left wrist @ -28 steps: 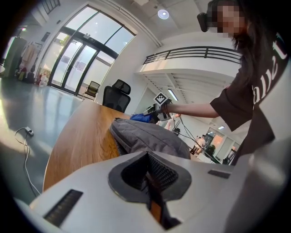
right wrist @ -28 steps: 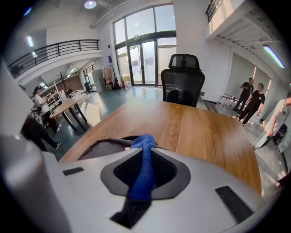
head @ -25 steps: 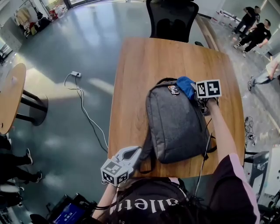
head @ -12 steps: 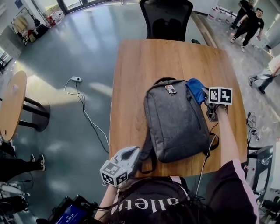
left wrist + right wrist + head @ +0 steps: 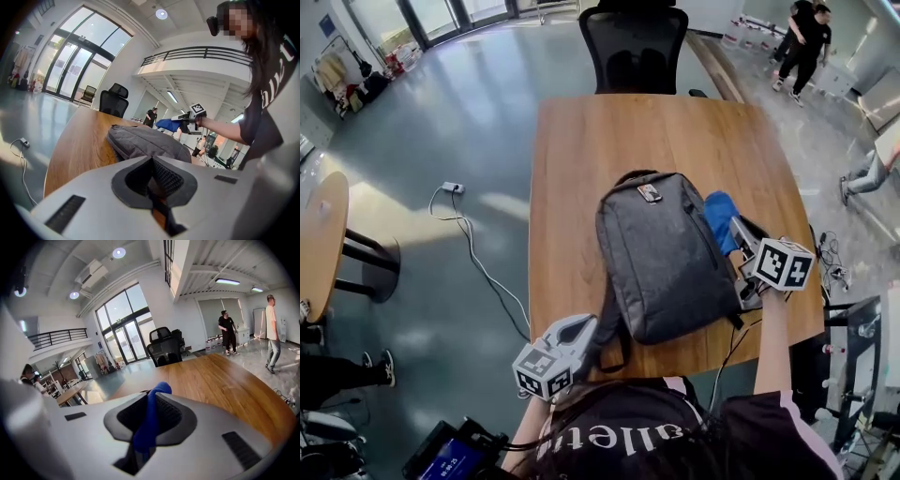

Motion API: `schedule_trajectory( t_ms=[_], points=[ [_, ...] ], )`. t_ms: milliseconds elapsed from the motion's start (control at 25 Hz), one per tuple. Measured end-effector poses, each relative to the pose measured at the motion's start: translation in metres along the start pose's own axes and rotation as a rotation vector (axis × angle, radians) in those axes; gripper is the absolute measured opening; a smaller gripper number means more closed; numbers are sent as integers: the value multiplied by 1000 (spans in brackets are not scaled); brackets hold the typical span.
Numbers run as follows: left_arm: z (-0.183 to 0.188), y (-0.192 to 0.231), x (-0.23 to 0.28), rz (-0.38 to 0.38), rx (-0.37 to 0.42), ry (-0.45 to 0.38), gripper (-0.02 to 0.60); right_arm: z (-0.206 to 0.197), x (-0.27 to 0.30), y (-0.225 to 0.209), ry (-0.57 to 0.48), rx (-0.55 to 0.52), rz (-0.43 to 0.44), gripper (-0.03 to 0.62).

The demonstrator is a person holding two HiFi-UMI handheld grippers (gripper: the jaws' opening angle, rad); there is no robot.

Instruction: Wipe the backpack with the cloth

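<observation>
A grey backpack (image 5: 661,258) lies flat on the wooden table (image 5: 572,187), its top toward the far end. My right gripper (image 5: 739,236) is shut on a blue cloth (image 5: 721,217), which sits against the backpack's right side near the top. In the right gripper view the cloth (image 5: 149,420) hangs between the shut jaws. My left gripper (image 5: 579,330) rests at the table's near edge by the backpack's lower left corner and its strap (image 5: 609,328). Its jaws are shut, with nothing seen between them. From the left gripper view the backpack (image 5: 145,140) and the raised cloth (image 5: 168,124) show beyond the jaws.
A black office chair (image 5: 633,47) stands at the table's far end. A power cable (image 5: 478,244) trails across the floor at the left, near a round table (image 5: 319,225). People (image 5: 797,37) stand at the back right. A thin cable hangs at the table's near right edge.
My right gripper has carried the cloth from the backpack's top right corner down along its right side, toward me. The left gripper has stayed put.
</observation>
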State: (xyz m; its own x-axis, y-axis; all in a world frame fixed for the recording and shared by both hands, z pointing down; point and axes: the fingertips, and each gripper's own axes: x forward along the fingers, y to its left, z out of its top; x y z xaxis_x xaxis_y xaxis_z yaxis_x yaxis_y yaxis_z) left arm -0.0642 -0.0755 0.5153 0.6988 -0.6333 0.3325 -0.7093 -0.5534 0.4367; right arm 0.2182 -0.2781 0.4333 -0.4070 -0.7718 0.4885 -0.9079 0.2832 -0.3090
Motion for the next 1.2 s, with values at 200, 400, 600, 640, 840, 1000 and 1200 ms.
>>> schedule_trajectory(
  t_ms=[200,400,600,640,840,1000,1200],
  points=[
    [-3,-10,-6,-60,27,9,2,-26,-60,47,-75,35,20,61],
    [-11,-23,-24,-123,46,34,2,-68,-108,86,-117,95,6,61],
    [-38,-39,-36,-208,48,85,2,-118,-151,105,-161,173,-45,61],
    [-45,-41,-36,-226,43,97,2,-127,-159,107,-163,183,-59,61],
    [-72,-54,-31,-309,31,155,2,-163,-189,118,-142,190,-121,61],
    [-74,-72,-27,-353,55,154,2,-186,-209,127,-119,189,-144,61],
    [-74,-91,-28,-352,84,125,2,-207,-229,130,-119,204,-137,61]
  ],
)
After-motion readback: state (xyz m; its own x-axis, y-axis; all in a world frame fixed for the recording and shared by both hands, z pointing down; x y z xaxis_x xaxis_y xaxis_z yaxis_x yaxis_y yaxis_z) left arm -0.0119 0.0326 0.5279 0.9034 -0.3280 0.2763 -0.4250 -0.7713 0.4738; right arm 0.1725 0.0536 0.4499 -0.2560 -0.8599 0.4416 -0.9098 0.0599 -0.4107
